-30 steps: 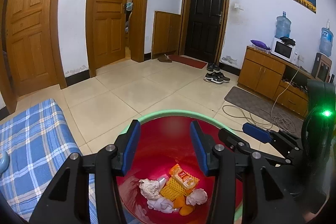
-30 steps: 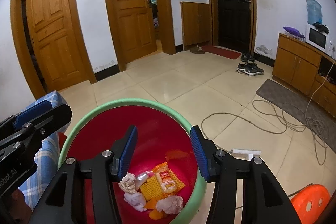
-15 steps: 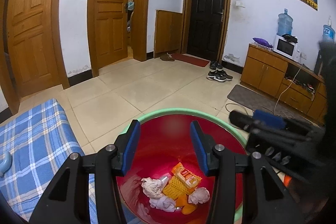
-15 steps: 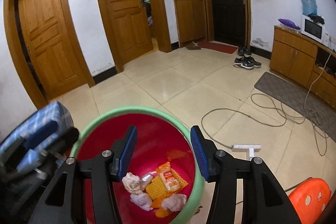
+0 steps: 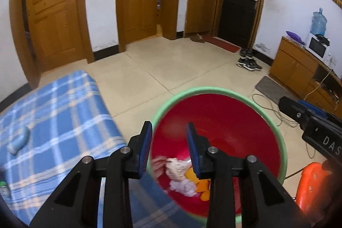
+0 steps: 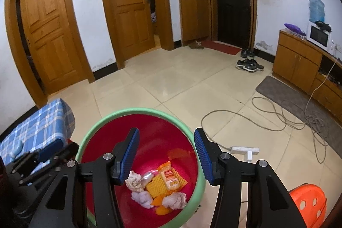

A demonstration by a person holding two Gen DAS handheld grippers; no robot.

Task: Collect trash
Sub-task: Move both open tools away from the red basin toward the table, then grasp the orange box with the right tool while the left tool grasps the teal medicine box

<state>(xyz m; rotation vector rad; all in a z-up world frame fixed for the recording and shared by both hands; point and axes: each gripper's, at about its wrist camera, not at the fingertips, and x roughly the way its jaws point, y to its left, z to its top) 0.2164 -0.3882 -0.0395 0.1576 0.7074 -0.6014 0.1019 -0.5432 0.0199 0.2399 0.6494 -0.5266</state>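
1. Right tongs (image 6: 166, 155) hung over the mouth of the trash bin (image 6: 193, 174), pads wide apart, holding nothing and touching nothing.
2. Left tongs (image 5: 170, 149) were partly closed, with a clear gap between the pads and nothing in it. They sat near the bin's left rim, next to the bed (image 5: 64, 112) (left view was motion-blurred, so rim contact can't be ruled out).
3. Trash was in the bottom of the bin: crumpled tissues (image 6: 136, 181), a yellow snack wrapper (image 6: 168, 178) and orange peel (image 6: 161, 206).
4. My read: the drop was done and the step in hand was pulling out to fetch the next piece.
5. To do it well: lift the tongs straight up and clear of the green rim before swinging sideways. The bin looked light, and a clipped rim could tip it.
6. Keep the two tongs apart on the way out. They were close to each other over the bin.
7. Open the left tongs fully before the next approach. The current gap looked tight for a bulky wad.
8. Candidate left on the bed: a small pale blue object (image 5: 19, 140). Can't tell if it was trash.
9. Further out: an orange stool (image 6: 307, 202) right of the bin, a power strip (image 6: 243, 151) and loose cable (image 6: 277, 116) on the tile floor (snag risk if reaching that way).
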